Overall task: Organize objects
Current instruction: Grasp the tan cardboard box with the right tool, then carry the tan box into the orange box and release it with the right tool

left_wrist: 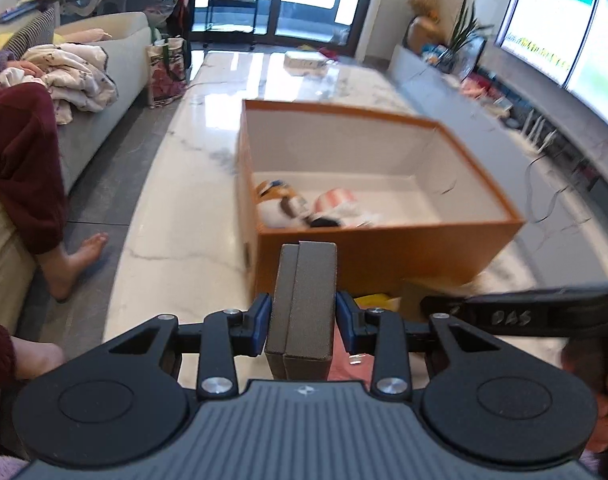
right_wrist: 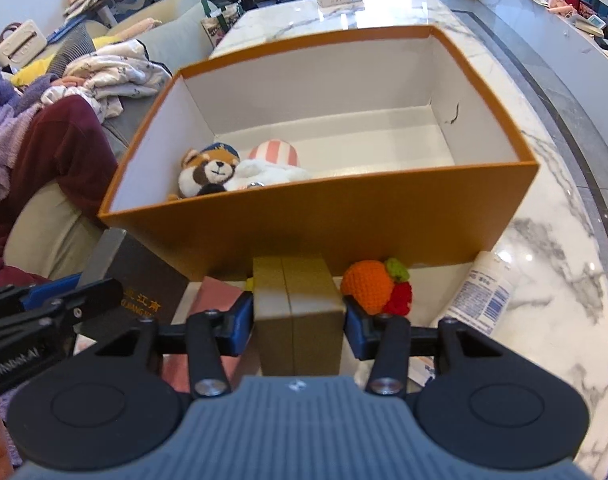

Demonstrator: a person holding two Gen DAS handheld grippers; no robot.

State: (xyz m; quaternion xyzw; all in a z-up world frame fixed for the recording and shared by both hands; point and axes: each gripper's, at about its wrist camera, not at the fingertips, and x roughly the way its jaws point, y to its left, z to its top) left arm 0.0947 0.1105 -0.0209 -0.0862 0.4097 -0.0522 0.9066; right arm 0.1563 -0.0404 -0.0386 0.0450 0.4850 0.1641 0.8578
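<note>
1. The orange box [right_wrist: 319,216] stands open on the marble table [right_wrist: 543,240]. Inside it, at about 8 o'clock on its white floor, a raccoon plush [right_wrist: 208,170] and a striped plush [right_wrist: 274,160] lie touching each other; the other part of the floor is bare.
2. I judge the task as partly done: two toys are in, several things are left outside.
3. Left outside, along the near wall of the box in the right wrist view: a crocheted orange fruit [right_wrist: 367,286] at 4 o'clock, a white bottle [right_wrist: 481,296] lying further right, and something pink and flat [right_wrist: 216,296] at 7 o'clock.
4. The left gripper [left_wrist: 302,320] is closed on a dark grey box [left_wrist: 304,300], both blue pads pressing its sides. It seems lifted off the table, near the orange box.
5. The right gripper [right_wrist: 296,316] stands narrow around an olive box [right_wrist: 298,308]. The left pad touches it; on the right pad I cannot tell if it presses.
6. Both small boxes are not yet inside.
</note>
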